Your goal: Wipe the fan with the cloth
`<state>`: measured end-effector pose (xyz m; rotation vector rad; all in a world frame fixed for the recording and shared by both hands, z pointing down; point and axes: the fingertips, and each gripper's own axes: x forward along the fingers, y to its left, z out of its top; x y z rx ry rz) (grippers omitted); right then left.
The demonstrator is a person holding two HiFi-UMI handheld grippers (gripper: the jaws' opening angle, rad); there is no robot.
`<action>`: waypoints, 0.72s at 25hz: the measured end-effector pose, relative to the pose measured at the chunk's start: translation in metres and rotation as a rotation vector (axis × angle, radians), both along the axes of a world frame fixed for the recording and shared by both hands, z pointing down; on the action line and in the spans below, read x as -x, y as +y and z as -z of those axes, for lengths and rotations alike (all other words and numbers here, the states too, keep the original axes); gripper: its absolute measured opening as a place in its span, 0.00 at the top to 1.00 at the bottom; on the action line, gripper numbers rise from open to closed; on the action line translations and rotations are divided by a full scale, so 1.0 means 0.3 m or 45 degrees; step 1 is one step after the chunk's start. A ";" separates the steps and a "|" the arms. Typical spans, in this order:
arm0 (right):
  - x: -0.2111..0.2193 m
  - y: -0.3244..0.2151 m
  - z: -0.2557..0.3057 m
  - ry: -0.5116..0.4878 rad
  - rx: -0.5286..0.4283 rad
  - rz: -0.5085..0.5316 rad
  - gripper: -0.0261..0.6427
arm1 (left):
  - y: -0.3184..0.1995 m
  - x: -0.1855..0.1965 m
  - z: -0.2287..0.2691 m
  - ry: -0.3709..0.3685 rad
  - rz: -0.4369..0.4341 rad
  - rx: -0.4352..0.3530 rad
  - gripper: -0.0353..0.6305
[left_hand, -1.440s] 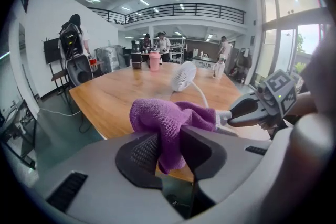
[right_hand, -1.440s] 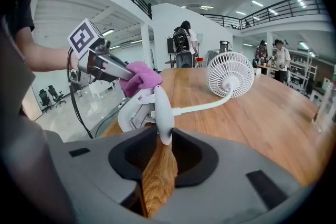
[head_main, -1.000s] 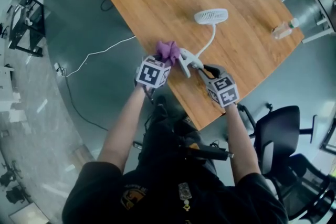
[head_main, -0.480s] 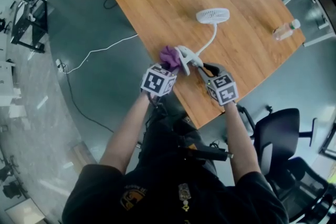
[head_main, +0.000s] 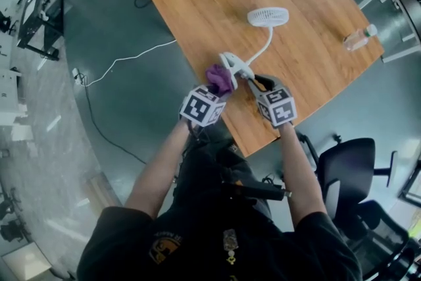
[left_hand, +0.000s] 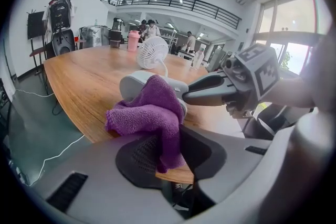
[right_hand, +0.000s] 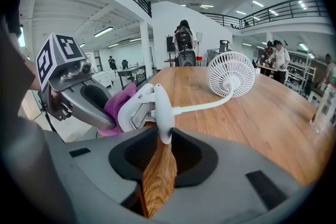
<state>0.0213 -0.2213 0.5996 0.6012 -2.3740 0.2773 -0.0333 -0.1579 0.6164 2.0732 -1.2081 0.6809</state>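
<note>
**One claw steadies the fan, the other brings the cloth to its clip**

Head view: The fan [head_main: 268,16] has its round head toward the middle of the counter [head_main: 197,3]. Its bent neck runs back to a white clip [head_main: 231,64] at the near edge. Your right claw [head_main: 255,81] is clamped on that clip, most likely to stop a light fan from sliding when it is rubbed. Your left claw [head_main: 216,86] pinches the purple cloth [head_main: 220,77] and presses it against the clip's left side. So the wiping seems to be at the clip end, with the head not yet touched.

Left gripper view: Your claw is closed on a hanging fold of the cloth [left_hand: 149,110]. The rest is bunched ahead of the jaws, so the soft wad meets the clip rather than the claw itself. The wad lies on the clip's near end, and the right claw comes in from the right.

Right gripper view: The clip's upright white lever [right_hand: 163,113] stands pinched between your jaws, right above the counter's edge. The neck leads off to the head [right_hand: 231,73], which sits clear of both claws.
</note>
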 end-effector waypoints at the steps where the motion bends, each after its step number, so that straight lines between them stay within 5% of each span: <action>1: 0.001 -0.001 -0.001 -0.001 0.000 0.000 0.82 | 0.009 -0.010 0.000 0.005 -0.006 0.004 0.80; 9: -0.005 0.002 -0.009 0.003 -0.004 0.014 0.82 | 0.105 -0.076 0.003 0.005 -0.117 0.036 0.80; 18: 0.000 -0.003 0.001 0.003 -0.042 -0.039 0.83 | -0.024 0.182 0.215 -0.102 -0.090 -0.156 0.81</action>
